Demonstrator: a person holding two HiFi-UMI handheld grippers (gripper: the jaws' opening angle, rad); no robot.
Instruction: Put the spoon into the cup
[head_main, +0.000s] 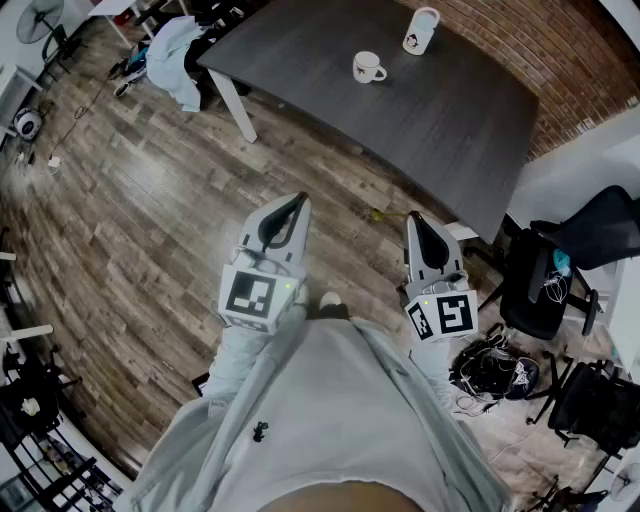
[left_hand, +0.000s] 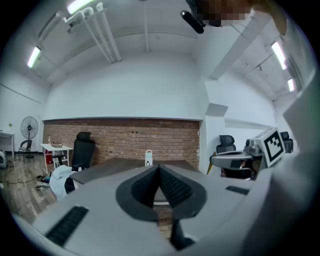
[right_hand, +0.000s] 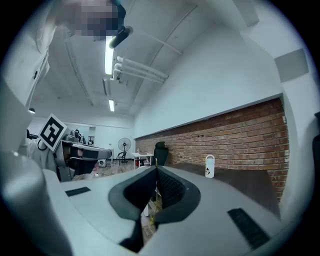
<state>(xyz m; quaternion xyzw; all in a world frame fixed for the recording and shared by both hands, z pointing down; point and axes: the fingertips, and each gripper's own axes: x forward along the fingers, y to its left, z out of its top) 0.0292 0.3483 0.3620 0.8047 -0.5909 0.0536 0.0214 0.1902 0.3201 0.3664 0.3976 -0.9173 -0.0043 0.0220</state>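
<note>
A white mug (head_main: 368, 67) and a tall white lidded cup (head_main: 421, 30) stand on the dark table (head_main: 450, 120), far ahead of both grippers. My right gripper (head_main: 414, 217) is held level near my body, over the wood floor. Its jaws are shut on a thin gold spoon (right_hand: 155, 190), seen edge-on between the pads in the right gripper view. My left gripper (head_main: 298, 200) is beside it, jaws shut with nothing between them. The tall cup (left_hand: 148, 158) shows beyond the left jaws, and the same tall cup (right_hand: 209, 166) beyond the right jaws.
A black office chair (head_main: 560, 270) and a dark bag (head_main: 495, 368) sit at the right by the table's corner. A pale blue cloth (head_main: 175, 55) hangs at the table's left end, near a white table leg (head_main: 238, 105). A brick wall (head_main: 560, 50) runs behind the table.
</note>
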